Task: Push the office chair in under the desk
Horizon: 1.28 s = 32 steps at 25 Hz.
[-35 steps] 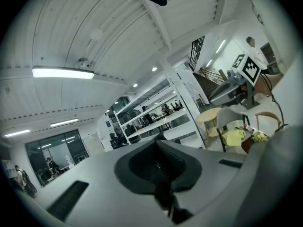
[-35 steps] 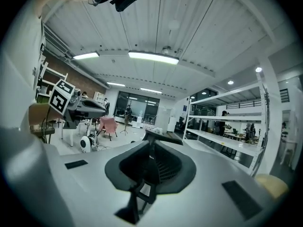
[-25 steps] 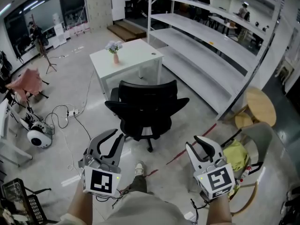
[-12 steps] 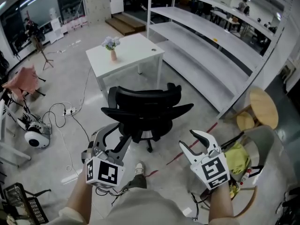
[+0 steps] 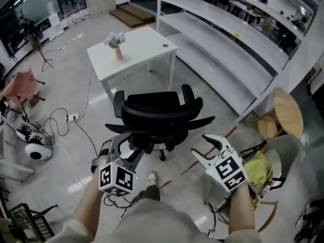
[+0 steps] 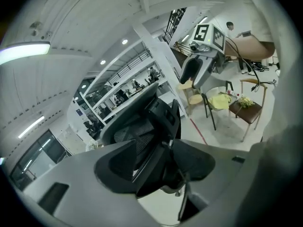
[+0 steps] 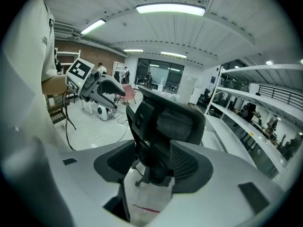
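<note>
Left gripper (image 5: 125,145), right gripper (image 5: 202,147) just behind black office chair (image 5: 157,116); jaws apart, opening, nothing clamped; chair stands short of white desk (image 5: 136,47).

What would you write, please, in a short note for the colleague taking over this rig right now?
Left claw: jaws opening beside the back of the office chair. The back's edge shows in the gap, with no pad pressing on it.
Right claw: jaws opening, just short of the chair's back, holding nothing.
The office chair stands on the floor, its back towards you, apart from the desk.
Done: nothing yet; the chair is not under the desk.
Left: set both claws on the back and roll the chair in under the desk.
</note>
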Available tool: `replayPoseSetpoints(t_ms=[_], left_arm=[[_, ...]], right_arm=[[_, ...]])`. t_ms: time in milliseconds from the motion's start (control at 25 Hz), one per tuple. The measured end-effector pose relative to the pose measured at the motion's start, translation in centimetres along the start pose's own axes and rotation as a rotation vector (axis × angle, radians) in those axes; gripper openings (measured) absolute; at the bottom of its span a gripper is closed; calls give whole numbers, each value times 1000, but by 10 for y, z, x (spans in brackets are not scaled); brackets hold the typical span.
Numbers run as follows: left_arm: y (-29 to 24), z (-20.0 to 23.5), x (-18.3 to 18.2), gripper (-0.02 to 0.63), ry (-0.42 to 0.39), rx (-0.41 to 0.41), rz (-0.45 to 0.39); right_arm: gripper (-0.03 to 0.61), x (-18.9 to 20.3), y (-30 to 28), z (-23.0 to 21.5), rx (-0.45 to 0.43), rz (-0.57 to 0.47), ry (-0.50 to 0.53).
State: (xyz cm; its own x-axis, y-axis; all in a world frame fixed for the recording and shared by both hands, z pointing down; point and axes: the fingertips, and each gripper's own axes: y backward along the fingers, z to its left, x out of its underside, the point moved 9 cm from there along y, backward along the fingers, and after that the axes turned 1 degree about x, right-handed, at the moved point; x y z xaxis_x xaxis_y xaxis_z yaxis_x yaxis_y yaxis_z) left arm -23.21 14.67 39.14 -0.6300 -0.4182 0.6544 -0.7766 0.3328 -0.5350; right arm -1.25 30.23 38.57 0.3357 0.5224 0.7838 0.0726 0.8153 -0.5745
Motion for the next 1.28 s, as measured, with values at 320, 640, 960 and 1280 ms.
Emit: replayPoseSetpoints(t_ms=[320,640,960,1280], left_arm=[[-58,-1,31,316,-84,142,106],[-94,7,55,311,-212,189,216],[-111,18,64,208,-275,128,237],[-116,28,63,206,-222,147,212]], right_arm=[[252,14,-60,-29,-56,112,3],[273,32,-103,-48,-61,259,133],[273,40,-132,-60,-36,380,272],[227,39,-141,-72,-15,419,321]])
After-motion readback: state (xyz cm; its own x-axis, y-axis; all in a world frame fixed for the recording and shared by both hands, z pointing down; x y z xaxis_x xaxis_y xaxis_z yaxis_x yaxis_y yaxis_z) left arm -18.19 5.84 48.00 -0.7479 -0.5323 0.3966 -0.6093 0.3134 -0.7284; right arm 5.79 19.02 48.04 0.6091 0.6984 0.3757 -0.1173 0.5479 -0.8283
